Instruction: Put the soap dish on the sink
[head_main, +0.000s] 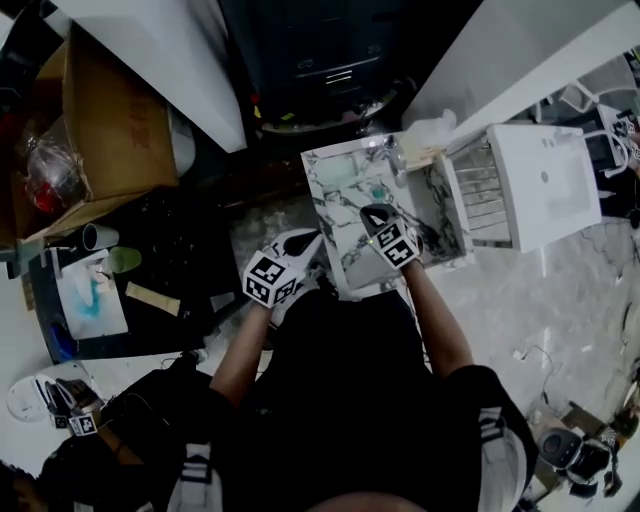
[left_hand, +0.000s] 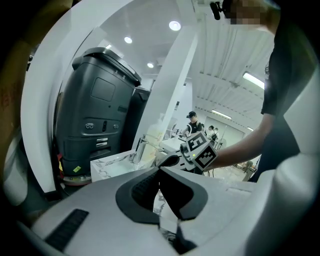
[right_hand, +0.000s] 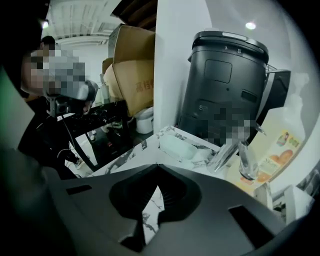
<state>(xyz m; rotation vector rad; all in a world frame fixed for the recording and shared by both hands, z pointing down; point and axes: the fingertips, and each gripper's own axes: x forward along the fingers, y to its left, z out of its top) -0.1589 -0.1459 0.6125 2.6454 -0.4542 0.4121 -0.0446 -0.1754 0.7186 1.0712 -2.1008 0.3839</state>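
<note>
The soap dish (right_hand: 177, 147) is lying on the sink's (head_main: 325, 215) far rim, apart from both tongs. The right tongs (right_hand: 158, 167) are hovering over the sink, closed on nothing. The left tongs (left_hand: 160, 169), also closed and empty, are hovering beside its near corner.

Left edge of head view cuts off cardboard box (head_main: 100, 120), right tool (head_main: 373, 213) hides part of sink (head_main: 335, 200)

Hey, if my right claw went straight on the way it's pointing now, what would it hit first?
Probably the marble sink. The shut right claw aims down at its top, just short of the pale green soap dish. Depth is unclear, so it might touch the dish instead.
</note>
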